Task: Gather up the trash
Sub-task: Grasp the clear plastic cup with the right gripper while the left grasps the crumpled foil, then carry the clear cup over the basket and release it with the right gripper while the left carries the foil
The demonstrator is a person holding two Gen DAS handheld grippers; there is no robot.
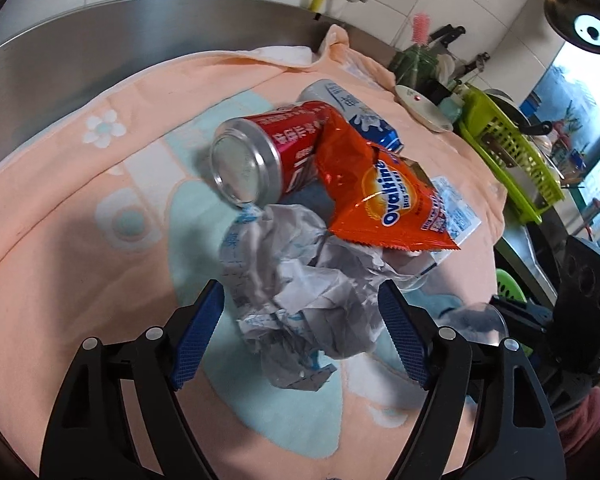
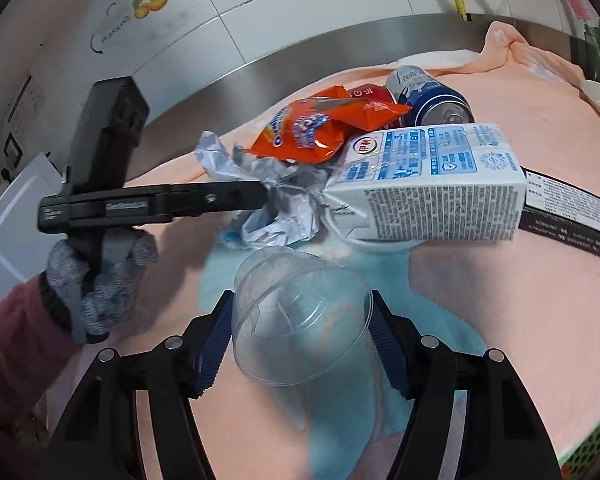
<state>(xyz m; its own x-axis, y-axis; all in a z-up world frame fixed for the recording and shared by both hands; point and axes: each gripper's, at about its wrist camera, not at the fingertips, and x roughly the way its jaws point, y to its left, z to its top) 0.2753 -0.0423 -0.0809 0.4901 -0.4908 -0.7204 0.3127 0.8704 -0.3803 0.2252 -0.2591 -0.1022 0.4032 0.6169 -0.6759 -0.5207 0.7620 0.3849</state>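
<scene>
A trash pile lies on a peach towel (image 1: pixel 52 216). It holds a red can (image 1: pixel 260 152) on its side, a blue and white can (image 1: pixel 352 108), an orange Ovaltine wrapper (image 1: pixel 384 200), a white milk carton (image 2: pixel 432 188) and crumpled grey paper (image 1: pixel 300 292). My left gripper (image 1: pixel 300 312) is open, its blue pads either side of the paper; in the right wrist view its fingers (image 2: pixel 236 192) reach the paper (image 2: pixel 268 200). My right gripper (image 2: pixel 300 320) is shut on a clear plastic cup (image 2: pixel 300 320), just in front of the carton.
A steel backsplash (image 1: pixel 140 40) runs behind the towel. A green dish rack (image 1: pixel 508 148) and a small white dish (image 1: pixel 420 108) stand at the right. A black box (image 2: pixel 572 216) lies beside the carton. A white bin lid (image 2: pixel 12 216) is at the left.
</scene>
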